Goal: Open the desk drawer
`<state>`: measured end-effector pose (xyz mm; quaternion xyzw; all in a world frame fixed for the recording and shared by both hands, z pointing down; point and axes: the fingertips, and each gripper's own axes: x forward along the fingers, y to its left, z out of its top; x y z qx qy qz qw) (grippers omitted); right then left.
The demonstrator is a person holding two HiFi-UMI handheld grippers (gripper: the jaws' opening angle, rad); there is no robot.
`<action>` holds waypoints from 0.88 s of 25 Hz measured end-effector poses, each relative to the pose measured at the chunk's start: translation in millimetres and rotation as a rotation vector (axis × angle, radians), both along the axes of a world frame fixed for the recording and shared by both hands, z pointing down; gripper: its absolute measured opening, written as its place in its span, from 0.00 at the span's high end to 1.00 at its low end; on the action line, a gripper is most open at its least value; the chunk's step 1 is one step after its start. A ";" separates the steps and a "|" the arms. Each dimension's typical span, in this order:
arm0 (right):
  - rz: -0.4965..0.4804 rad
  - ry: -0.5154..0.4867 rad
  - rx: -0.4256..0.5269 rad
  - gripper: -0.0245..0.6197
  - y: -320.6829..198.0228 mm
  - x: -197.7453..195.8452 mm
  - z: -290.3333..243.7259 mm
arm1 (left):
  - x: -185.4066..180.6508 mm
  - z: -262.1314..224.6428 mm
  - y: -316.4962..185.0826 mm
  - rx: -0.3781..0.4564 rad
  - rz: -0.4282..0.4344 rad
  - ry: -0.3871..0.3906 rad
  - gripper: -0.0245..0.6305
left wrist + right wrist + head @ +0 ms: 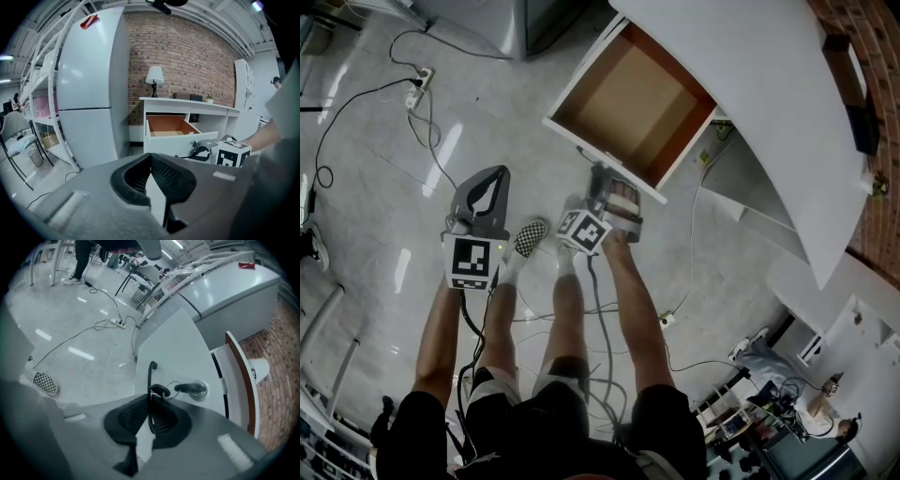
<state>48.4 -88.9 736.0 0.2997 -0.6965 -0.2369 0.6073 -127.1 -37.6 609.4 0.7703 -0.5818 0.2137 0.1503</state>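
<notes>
The white desk drawer (605, 155) stands pulled out from under the desk top (741, 94), and its brown inside shows bare. My right gripper (600, 178) is at the drawer front, shut on the thin black handle (151, 373). A key (190, 388) with a ring sits in the lock beside the handle. My left gripper (495, 178) hangs over the floor to the left of the drawer, its jaws shut with nothing in them. In the left gripper view the open drawer (176, 140) and the right gripper (202, 151) lie ahead past my left gripper (150, 159).
Cables (422, 131) and a power strip (417, 89) lie on the tiled floor to the left. A checkered shoe (530, 236) is below the grippers. A tall white fridge (89, 93) stands left of the desk, and a lamp (154, 77) sits on it against the brick wall.
</notes>
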 end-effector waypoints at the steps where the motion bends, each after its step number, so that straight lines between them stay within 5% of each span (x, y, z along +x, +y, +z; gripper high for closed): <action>1: 0.000 0.000 0.000 0.93 1.6 -0.2 0.0 | 0.3 0.1 -0.1 0.000 0.002 0.000 0.95; 22: 0.045 0.008 0.007 0.93 4.9 -7.6 2.9 | 8.2 2.6 1.7 -0.019 0.027 0.013 0.95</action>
